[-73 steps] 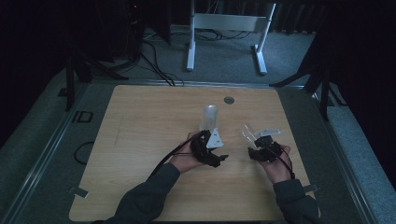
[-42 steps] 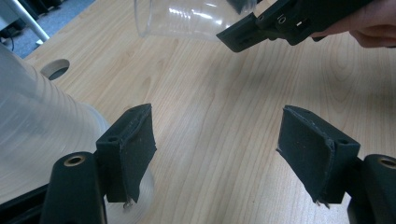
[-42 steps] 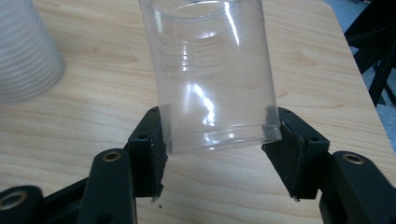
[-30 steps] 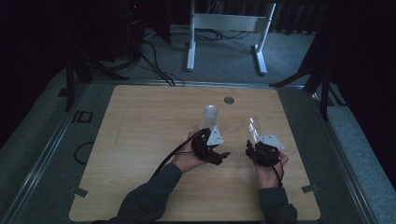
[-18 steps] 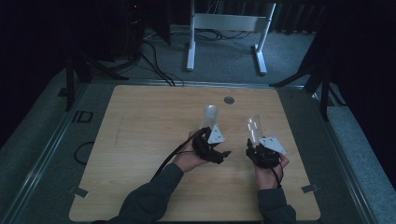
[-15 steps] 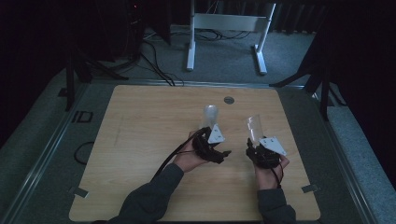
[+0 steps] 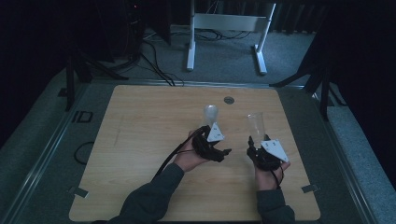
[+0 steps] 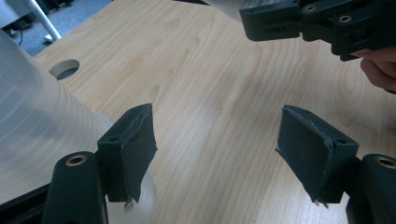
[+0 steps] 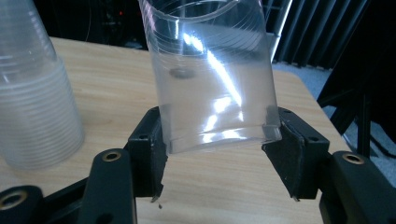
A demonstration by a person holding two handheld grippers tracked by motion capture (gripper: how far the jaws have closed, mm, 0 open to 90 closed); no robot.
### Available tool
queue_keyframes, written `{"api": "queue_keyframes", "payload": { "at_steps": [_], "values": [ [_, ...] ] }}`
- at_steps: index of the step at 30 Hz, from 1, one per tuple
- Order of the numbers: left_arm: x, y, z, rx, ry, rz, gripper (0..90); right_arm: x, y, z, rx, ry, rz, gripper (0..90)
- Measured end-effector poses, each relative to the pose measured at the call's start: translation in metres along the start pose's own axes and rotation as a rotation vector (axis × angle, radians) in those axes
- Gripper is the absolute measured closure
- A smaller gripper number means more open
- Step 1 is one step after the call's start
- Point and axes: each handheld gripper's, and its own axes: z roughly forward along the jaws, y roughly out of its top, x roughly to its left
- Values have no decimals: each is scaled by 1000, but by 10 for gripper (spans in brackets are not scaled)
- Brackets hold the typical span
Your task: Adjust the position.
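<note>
A stack of clear plastic cups (image 7: 210, 114) stands mouth down on the wooden table (image 7: 140, 140). My left gripper (image 7: 219, 148) sits just in front of it, open with nothing between its jaws. In the left gripper view the stack (image 8: 37, 116) lies outside the left finger (image 8: 133, 144) of that gripper (image 8: 215, 135). My right gripper (image 7: 255, 141) is shut on the base of a single clear cup (image 7: 256, 124), held upright with its mouth up. The right gripper view shows the pads (image 9: 154, 149) of that gripper (image 9: 215, 140) squeezing this cup (image 9: 210, 79), with the stack (image 9: 32, 102) at the left.
A round cable hole (image 7: 229, 100) sits in the table near its far edge. A white desk frame (image 7: 229, 28) and cables (image 7: 154, 60) lie on the floor beyond. A black cable (image 7: 168, 161) trails from the left gripper along the forearm.
My right gripper has moved left toward the stack, and its cup has turned from a rightward tilt to upright. The left hand has stayed put.
</note>
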Motion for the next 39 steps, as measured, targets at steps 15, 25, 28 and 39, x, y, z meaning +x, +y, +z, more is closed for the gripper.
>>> {"api": "queue_keyframes", "payload": {
  "at_steps": [15, 25, 28, 39],
  "values": [
    [0, 3, 2, -23, 2, -26, 276, 1, 1, -6, -63, -4, 2, 421],
    [0, 5, 4, -45, -16, -55, 276, 2, 2, -9, -89, 4, -2, 420],
    [0, 6, 4, -55, -21, -63, 276, 2, 2, -10, -92, 6, -4, 420],
    [2, 10, 6, -81, -34, -85, 276, 2, 4, -12, -99, 17, -4, 420]
  ]
}}
